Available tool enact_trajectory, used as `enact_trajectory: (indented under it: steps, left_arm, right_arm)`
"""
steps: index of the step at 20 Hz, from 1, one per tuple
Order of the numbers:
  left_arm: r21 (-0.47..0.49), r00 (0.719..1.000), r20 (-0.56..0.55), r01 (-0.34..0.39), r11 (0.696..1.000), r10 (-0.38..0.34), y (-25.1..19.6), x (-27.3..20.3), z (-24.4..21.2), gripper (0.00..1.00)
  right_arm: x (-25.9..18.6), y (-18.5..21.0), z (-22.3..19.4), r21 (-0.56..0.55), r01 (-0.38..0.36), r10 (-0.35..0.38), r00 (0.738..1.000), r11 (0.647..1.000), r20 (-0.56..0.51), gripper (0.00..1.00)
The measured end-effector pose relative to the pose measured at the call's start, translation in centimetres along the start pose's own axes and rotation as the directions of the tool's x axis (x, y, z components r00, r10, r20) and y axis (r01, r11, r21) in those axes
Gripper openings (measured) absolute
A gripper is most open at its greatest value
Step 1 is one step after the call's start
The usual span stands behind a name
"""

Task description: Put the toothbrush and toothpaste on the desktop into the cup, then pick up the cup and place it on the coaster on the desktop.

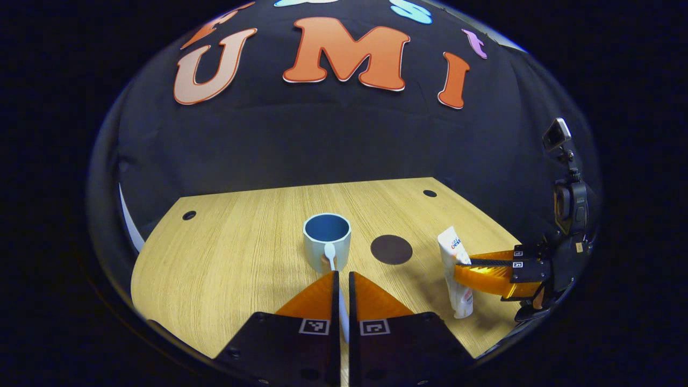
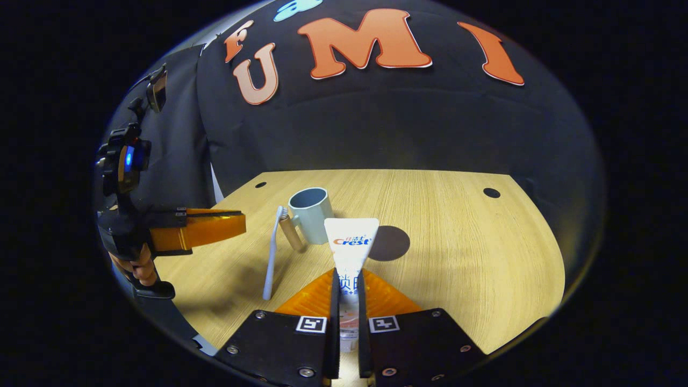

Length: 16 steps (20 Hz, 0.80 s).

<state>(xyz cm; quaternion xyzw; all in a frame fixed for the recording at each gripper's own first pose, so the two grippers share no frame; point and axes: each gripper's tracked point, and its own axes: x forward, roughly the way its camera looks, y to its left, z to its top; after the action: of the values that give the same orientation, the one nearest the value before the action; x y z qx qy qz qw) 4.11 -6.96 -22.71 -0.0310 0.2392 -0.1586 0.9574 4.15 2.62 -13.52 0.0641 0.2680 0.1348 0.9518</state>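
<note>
I saw a big wooden table (image 1: 226, 258) in front of the black booth wall (image 1: 333, 140). It had small round holes (image 1: 189, 215) near its far corners.

In the left gripper view, my left gripper (image 1: 344, 277) sat low at the bottom. Its two fingers (image 1: 317, 295) were squeezed almost together on the thin white toothbrush (image 1: 332, 258). The brush ran up between them, and its head reached the front of the blue cup (image 1: 327, 239). In the right gripper view, that same left gripper (image 2: 236, 223) was off to the side, with a hand (image 2: 137, 266) wrapped on its handle, and the toothbrush (image 2: 272, 252) stood tilted next to the cup (image 2: 310, 214). The end of the brush was down on the table there. From that side I could not tell how it was gripped.

My right gripper (image 2: 346, 282) was clamped on the toothpaste (image 2: 350, 239). The tube stuck up between the fingers (image 2: 376, 295), wide flat end on top. In the left gripper view, the right gripper (image 1: 463, 266) held the toothpaste (image 1: 454, 269) near the table's right edge, with the cap end down by the wood.

The cup stood upright in the middle of the table. It had a brown handle (image 2: 292, 234) on its side.

The coaster (image 1: 391, 249) was a dark round flat thing just beside the cup, between the cup and the toothpaste. Nothing sat on it.
</note>
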Motion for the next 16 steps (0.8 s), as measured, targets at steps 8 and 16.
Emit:
enact_trajectory:
  steps: [8,16]
  left_arm:
    - [-0.146,0.994,-0.109,-0.035,0.989,0.019,2.7,2.9,-4.2,0.29]
    - [-0.113,0.913,-0.392,-0.166,0.980,0.109,4.7,4.0,-9.1,0.67]
  right_arm:
    - [0.1,-0.4,0.0,0.015,0.010,-0.010,1.000,1.000,0.001,0.14]
    - [0.5,-0.6,-0.6,0.031,0.014,-0.013,0.999,0.999,-0.036,0.14]
